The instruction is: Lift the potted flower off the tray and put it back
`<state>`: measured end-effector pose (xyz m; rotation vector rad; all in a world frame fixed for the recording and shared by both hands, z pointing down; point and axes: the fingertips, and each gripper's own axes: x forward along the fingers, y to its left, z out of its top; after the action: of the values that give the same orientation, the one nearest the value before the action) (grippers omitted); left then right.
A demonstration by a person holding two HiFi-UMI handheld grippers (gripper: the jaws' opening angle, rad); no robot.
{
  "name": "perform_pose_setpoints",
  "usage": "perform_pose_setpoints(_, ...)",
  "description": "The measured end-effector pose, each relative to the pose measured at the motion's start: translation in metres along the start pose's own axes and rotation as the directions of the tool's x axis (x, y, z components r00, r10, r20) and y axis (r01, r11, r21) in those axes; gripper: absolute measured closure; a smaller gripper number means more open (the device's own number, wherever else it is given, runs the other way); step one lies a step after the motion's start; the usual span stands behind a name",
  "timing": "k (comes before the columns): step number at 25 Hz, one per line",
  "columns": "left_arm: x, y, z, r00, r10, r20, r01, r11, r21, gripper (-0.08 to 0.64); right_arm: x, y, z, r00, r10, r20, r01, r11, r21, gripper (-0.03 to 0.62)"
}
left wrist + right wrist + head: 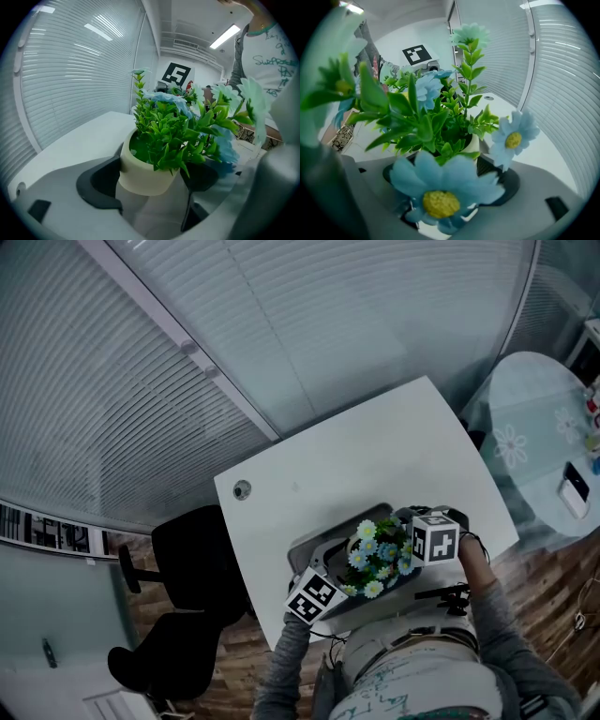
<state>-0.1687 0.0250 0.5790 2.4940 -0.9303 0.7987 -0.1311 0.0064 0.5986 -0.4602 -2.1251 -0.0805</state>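
The potted flower (378, 553) has blue daisies and green leaves in a cream pot (144, 174). It is over the grey tray (312, 547) near the front edge of the white table (356, 460). My left gripper (345, 585) comes in from the front left, and its dark pads (99, 183) press both sides of the pot. My right gripper (409, 554) comes from the right, its pads (506, 180) flanking the pot (476, 142), which a big blue daisy (443, 194) mostly hides. Whether the pot rests on the tray or hangs just above it cannot be told.
A round cable hole (242, 489) sits at the table's left corner. Black office chairs (183, 610) stand left of the table. A glass wall with blinds (141, 381) runs behind it. A round glass table (544, 437) with small items is at the right.
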Motion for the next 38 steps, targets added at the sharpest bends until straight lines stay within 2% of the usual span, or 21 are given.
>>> perform_pose_setpoints(23, 0.02, 0.01, -0.028, 0.999, -0.004, -0.031, 0.003, 1.0, -0.031, 0.149, 0.028, -0.009, -0.016, 0.998, 0.015, -0.063, -0.015, 1.0, -0.012, 0.224)
perform_pose_setpoints(38, 0.023, 0.012, -0.034, 1.0, -0.02, -0.004, 0.02, 0.998, -0.059, 0.149, 0.032, -0.01, -0.017, 0.999, 0.019, -0.026, -0.019, 1.0, 0.003, 0.224)
